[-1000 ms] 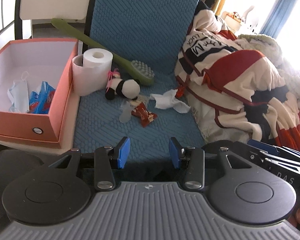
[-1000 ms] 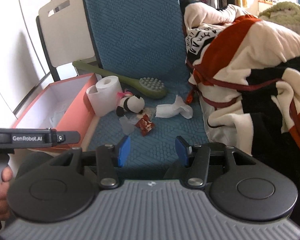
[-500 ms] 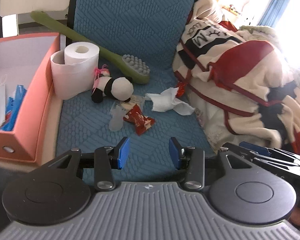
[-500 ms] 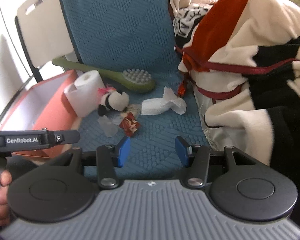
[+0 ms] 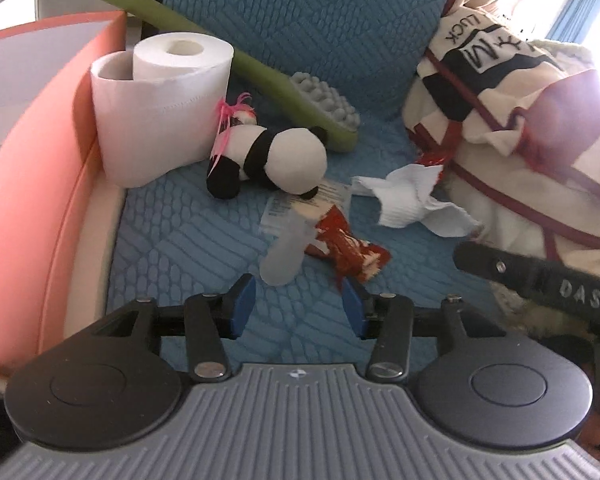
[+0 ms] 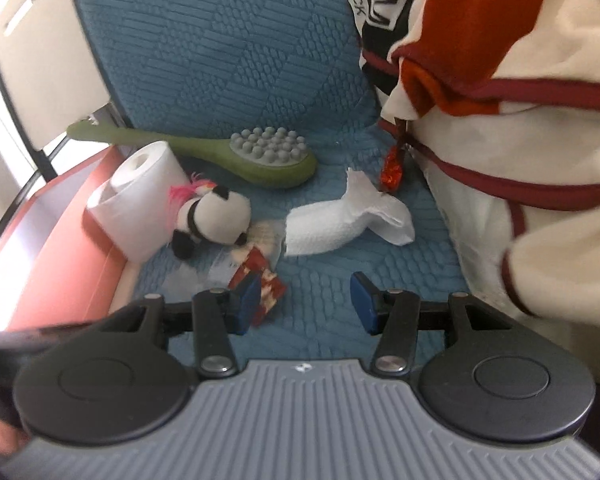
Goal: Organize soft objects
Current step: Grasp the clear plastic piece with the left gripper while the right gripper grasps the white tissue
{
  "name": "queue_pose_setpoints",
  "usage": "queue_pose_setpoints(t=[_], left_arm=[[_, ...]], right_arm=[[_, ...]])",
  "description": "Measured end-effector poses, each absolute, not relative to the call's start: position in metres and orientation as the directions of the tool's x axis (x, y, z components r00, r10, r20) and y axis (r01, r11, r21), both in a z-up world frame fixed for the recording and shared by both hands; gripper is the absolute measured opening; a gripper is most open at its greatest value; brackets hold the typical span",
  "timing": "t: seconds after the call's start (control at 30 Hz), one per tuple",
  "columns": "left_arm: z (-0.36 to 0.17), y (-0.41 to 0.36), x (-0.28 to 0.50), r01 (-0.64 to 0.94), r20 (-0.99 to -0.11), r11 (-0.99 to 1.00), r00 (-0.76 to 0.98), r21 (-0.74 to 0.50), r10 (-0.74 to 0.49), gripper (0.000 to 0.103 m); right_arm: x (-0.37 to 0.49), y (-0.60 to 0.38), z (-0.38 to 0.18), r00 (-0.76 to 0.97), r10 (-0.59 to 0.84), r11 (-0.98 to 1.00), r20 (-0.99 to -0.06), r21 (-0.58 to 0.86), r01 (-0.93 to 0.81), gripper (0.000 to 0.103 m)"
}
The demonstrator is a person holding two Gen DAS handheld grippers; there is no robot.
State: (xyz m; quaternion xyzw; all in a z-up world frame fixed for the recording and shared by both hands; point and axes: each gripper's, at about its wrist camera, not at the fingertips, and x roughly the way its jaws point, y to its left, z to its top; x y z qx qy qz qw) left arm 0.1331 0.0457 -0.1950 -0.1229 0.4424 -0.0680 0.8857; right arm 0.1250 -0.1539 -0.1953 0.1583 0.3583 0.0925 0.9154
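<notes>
Both claws, left (image 5: 298, 306) just widened and right (image 6: 304, 302), apart and empty above panda plush (image 5: 276, 160), crumpled tissue (image 6: 340, 220), red wrapper (image 5: 346, 250).

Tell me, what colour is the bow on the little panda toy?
Pink. The bow on the panda shows best in the left wrist view.

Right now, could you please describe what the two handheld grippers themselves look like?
Both look alike. The left gripper and the right gripper each have two blue pads on black linkage arms with silver screws, two round black discs behind them, and a grey ribbed body with a small logo. In the left view, the other gripper's black bar shows white letters reading DAS. No cables or sleeves show.
</notes>
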Motion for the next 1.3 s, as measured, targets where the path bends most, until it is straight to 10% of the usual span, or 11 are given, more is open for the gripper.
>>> queue_pose_setpoints(t=[0.27, 0.4, 1.07, 1.3], left_arm=[[-0.219, 0.044, 0.159, 0.026, -0.752, 0.958, 0.613, -0.286, -0.241, 0.056], [-0.224, 0.037, 0.168, 0.015, -0.744, 0.961, 0.629, -0.277, -0.225, 0.056], [-0.242, 0.035, 0.169, 0.000, -0.749, 0.973, 0.638, -0.232, -0.179, 0.047], [-0.243, 0.036, 0.171, -0.017, -0.752, 0.972, 0.637, -0.234, -0.169, 0.030]], right_arm=[[0.162, -0.155, -0.226, 0.704, 0.278, 0.916, -0.653, 0.400, 0.010, 0.053], [0.174, -0.156, -0.234, 0.703, 0.286, 0.906, -0.651, 0.423, 0.023, 0.071], [0.224, -0.150, -0.250, 0.736, 0.176, 0.941, -0.654, 0.331, 0.069, 0.070], [0.221, -0.156, -0.248, 0.728, 0.181, 0.936, -0.661, 0.342, 0.078, 0.014]])
